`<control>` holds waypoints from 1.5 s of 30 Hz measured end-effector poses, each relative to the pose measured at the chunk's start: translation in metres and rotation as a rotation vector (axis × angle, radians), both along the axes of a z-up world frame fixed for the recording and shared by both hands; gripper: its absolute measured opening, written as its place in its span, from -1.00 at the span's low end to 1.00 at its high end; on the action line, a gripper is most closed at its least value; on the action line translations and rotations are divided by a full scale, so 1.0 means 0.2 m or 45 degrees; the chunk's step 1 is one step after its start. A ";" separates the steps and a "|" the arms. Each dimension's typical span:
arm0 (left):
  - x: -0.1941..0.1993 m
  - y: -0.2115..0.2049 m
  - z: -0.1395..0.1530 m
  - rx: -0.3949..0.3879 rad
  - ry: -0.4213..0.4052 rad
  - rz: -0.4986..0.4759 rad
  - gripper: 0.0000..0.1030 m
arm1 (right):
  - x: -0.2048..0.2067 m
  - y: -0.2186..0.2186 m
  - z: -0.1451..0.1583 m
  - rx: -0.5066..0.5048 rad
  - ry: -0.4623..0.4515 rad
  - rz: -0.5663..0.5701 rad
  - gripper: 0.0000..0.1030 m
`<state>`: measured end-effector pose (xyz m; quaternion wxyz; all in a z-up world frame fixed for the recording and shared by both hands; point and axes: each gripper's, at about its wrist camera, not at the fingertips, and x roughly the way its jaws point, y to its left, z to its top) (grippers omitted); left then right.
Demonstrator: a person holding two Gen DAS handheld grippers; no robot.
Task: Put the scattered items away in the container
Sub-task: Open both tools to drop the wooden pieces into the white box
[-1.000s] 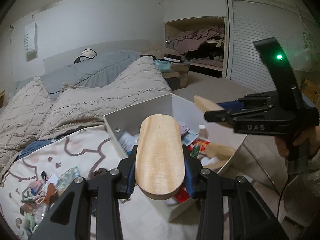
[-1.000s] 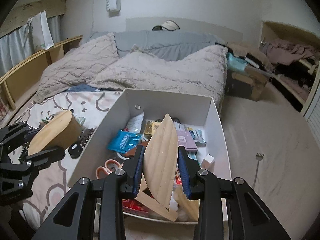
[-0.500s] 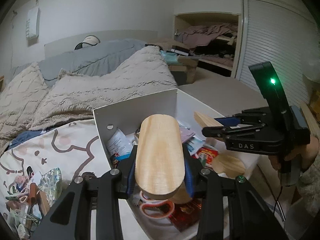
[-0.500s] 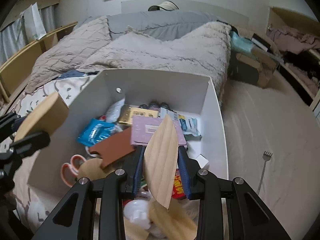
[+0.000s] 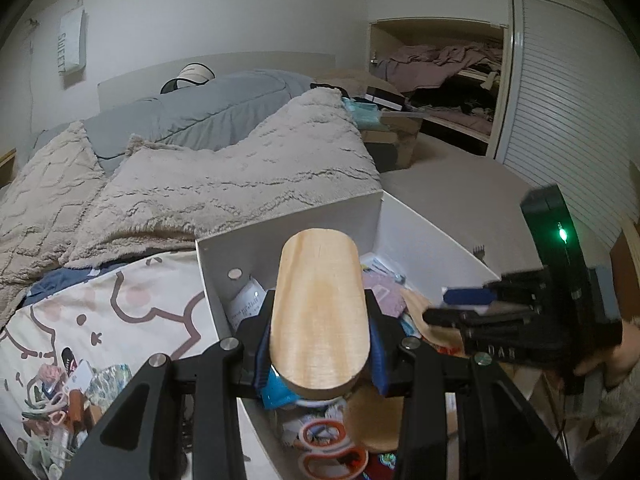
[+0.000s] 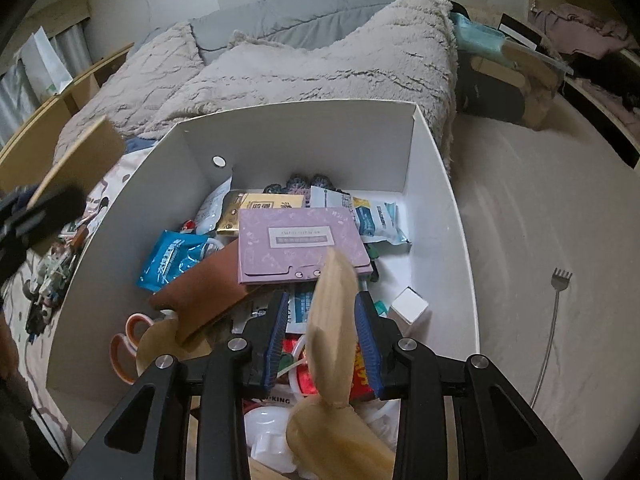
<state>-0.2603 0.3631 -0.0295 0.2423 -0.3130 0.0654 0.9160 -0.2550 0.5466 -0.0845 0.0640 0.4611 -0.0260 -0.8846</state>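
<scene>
Here each hand-held gripper, left [image 5: 320,354] and right [image 6: 322,344], clamps a wooden piece over the white box [image 6: 436,216].

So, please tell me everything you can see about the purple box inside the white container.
The purple box is flat and rectangular, apparently card, lilac with a pale speckled pattern and a grey label strip across its lid. A tabbed flap with two small round studs runs along its near edge. It lies closed, roughly flat, on top of the pile in the white container, overlapping a brown flat piece and packets. A wooden piece hides its near right corner.
</scene>
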 end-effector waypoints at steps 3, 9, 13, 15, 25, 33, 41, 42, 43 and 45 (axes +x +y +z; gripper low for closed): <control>-0.05 0.02 0.01 0.009 -0.033 0.019 -0.25 | 0.00 0.00 0.01 -0.030 -0.012 -0.004 -0.32; -0.18 0.11 -0.01 -0.037 -0.147 0.088 -0.25 | 0.01 0.02 0.09 -0.089 0.003 0.011 -0.31; -0.27 0.18 -0.05 -0.068 -0.242 0.127 -0.25 | 0.01 0.04 0.10 -0.096 -0.001 0.002 -0.31; -0.32 0.19 -0.07 -0.075 -0.282 0.157 -0.25 | 0.01 0.05 0.10 -0.114 -0.016 -0.003 -0.31; -0.47 0.19 -0.18 -0.198 -0.287 0.352 -0.25 | 0.01 0.04 0.12 -0.123 -0.010 0.013 -0.31; -0.47 0.22 -0.17 -0.293 -0.170 0.389 0.49 | 0.02 -0.02 0.12 -0.090 0.002 0.068 -0.31; -0.41 0.19 -0.13 -0.266 -0.160 0.336 0.49 | 0.02 0.00 0.12 -0.100 0.007 0.050 -0.31; -0.40 0.19 -0.12 -0.260 -0.157 0.329 0.49 | 0.02 0.01 0.12 -0.101 0.007 0.045 -0.31; -0.39 0.19 -0.12 -0.255 -0.154 0.322 0.49 | 0.02 0.01 0.12 -0.102 0.009 0.041 -0.31; -0.37 0.18 -0.10 -0.239 -0.153 0.304 0.49 | 0.02 0.02 0.13 -0.107 0.013 0.033 -0.31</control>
